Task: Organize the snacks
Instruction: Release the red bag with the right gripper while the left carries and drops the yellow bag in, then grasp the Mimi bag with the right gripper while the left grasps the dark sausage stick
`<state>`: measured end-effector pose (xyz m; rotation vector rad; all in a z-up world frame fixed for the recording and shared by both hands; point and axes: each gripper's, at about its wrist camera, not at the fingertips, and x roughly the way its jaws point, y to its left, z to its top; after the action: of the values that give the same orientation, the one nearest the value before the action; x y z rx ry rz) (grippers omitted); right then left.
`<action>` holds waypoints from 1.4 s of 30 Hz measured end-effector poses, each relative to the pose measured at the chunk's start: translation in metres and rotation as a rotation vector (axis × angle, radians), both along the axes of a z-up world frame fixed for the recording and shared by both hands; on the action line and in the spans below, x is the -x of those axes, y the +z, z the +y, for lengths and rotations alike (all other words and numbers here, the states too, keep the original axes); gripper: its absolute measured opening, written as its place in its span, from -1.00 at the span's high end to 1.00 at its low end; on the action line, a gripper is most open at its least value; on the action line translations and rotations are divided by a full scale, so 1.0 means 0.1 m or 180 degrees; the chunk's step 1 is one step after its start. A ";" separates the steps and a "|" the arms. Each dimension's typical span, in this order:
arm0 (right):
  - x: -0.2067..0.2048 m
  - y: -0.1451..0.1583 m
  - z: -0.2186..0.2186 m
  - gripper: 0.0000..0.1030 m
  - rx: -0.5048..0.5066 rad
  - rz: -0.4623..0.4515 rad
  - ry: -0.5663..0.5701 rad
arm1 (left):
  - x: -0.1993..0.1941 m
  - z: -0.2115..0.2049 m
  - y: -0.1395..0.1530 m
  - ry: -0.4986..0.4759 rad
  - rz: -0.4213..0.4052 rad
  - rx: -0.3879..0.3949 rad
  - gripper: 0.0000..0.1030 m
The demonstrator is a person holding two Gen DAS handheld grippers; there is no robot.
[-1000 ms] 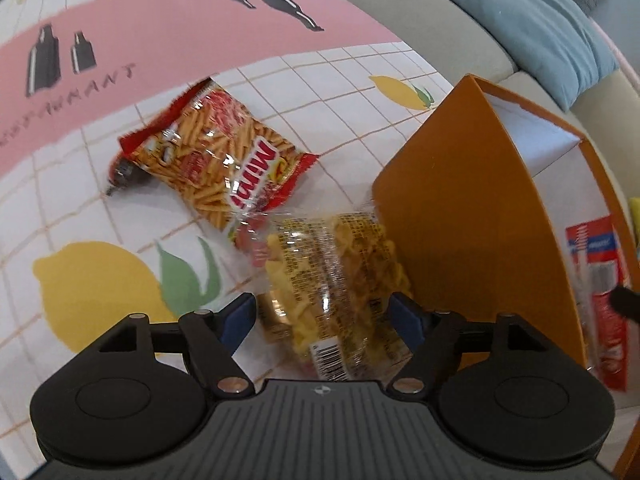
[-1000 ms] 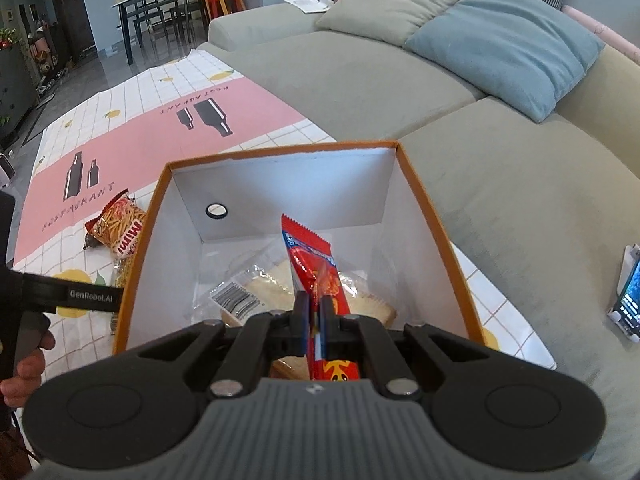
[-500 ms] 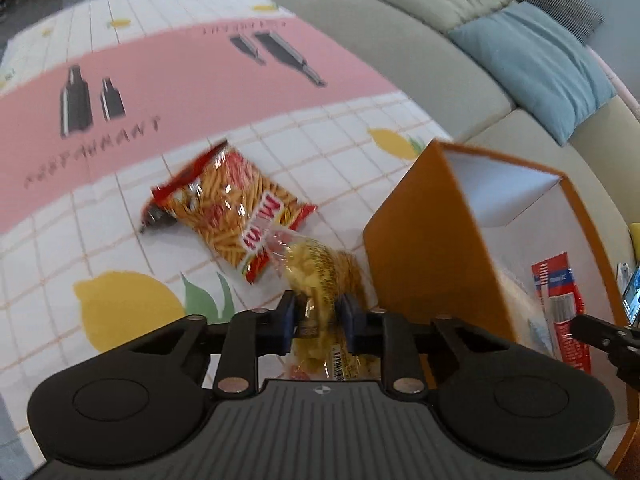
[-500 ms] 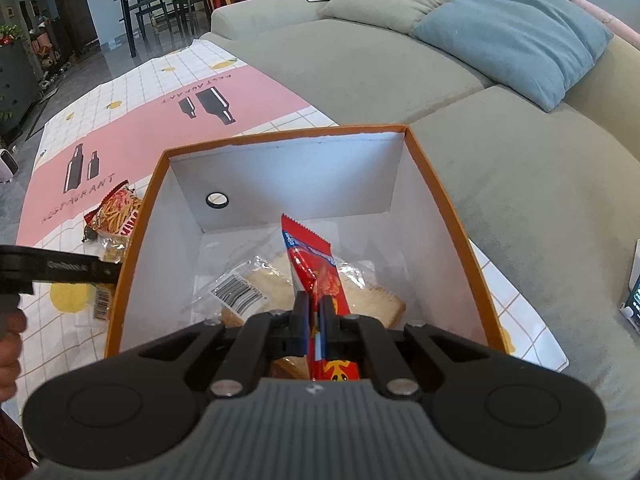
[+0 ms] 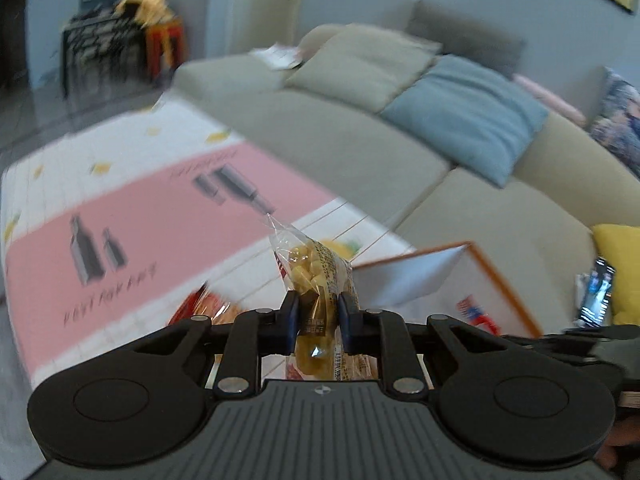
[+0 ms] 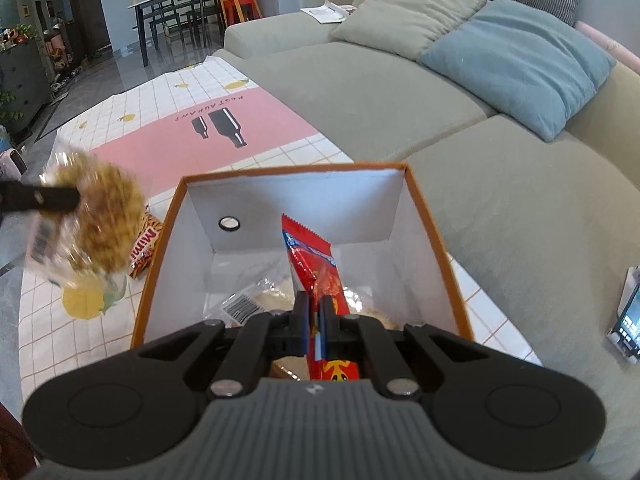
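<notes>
My left gripper [image 5: 318, 312] is shut on a clear bag of yellow snacks [image 5: 314, 276] and holds it up in the air, left of the orange box [image 5: 500, 276]. The bag also shows blurred in the right wrist view [image 6: 92, 220]. My right gripper [image 6: 315, 312] is shut on a red snack packet [image 6: 316, 264] and holds it over the inside of the orange box [image 6: 434, 240]. A clear wrapped pastry pack [image 6: 256, 300] lies on the box floor. A red bag of snack sticks [image 6: 144, 246] lies on the tablecloth left of the box.
The table has a white checked cloth with a pink band [image 6: 192, 140]. A grey sofa [image 6: 380, 92] with a blue cushion [image 6: 516, 60] runs behind and to the right. A phone [image 6: 628, 320] stands at the right edge.
My left gripper closed on the yellow snack bag and lifted it off the table, tilting upward. My right gripper has stayed shut on the red packet over the box.
</notes>
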<state>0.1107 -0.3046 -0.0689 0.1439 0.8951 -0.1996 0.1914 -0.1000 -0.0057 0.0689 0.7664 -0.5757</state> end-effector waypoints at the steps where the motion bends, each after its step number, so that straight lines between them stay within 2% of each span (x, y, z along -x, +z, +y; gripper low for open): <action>1: -0.01 0.01 -0.02 0.98 0.0011 0.0000 0.0001 | 0.03 -0.06 0.06 -0.0080 -0.0047 0.0006 0.56; 6: -0.04 0.04 -0.10 0.98 0.0027 -0.0016 -0.0023 | 0.15 -0.44 0.18 -0.0483 -0.0183 0.0019 0.56; 12: -0.08 -0.04 -0.17 0.98 0.0034 0.0045 -0.0042 | 0.18 -0.88 0.01 -0.0749 -0.0121 -0.0183 0.57; 15: -0.12 -0.11 -0.18 0.98 0.0071 0.0099 -0.0051 | 0.15 -1.01 -0.14 -0.0751 -0.0096 -0.0368 0.56; 22: -0.23 -0.33 -0.19 0.98 0.0123 0.0275 -0.0002 | -0.01 -1.15 -0.53 -0.0670 0.0209 -0.0753 0.56; 26: -0.27 -0.45 -0.19 0.98 0.0127 0.0377 0.0065 | -0.02 -1.21 -0.65 -0.0635 0.0238 -0.0957 0.55; 29: -0.29 -0.49 -0.18 0.95 0.0101 0.0407 0.0076 | -0.03 -1.21 -0.65 -0.0617 0.0226 -0.1007 0.51; 32: -0.30 -0.50 -0.18 0.84 0.0042 0.0415 0.0060 | -0.05 -1.20 -0.64 -0.0590 0.0224 -0.1072 0.47; 34: -0.30 -0.47 -0.18 0.78 0.0040 0.0395 0.0036 | -0.06 -1.18 -0.61 -0.0585 0.0207 -0.1060 0.33; 35: -0.28 -0.45 -0.17 0.70 0.0041 0.0386 0.0024 | -0.05 -1.15 -0.59 -0.0593 0.0194 -0.1030 0.20; 36: -0.27 -0.42 -0.16 0.49 0.0044 0.0364 0.0007 | -0.03 -1.12 -0.56 -0.0594 0.0178 -0.0999 0.03; 37: -0.26 -0.38 -0.16 0.33 0.0047 0.0325 -0.0012 | -0.01 -1.09 -0.52 -0.0597 0.0153 -0.0970 -0.03; 42: -0.17 -0.20 -0.06 0.28 0.0011 0.0172 -0.0105 | 0.09 -0.94 -0.32 -0.0568 -0.0068 -0.0858 -0.11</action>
<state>0.1277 -0.3108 -0.0891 0.1505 0.9466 -0.2366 0.1820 -0.1938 -0.0373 0.3946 0.8186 -0.6366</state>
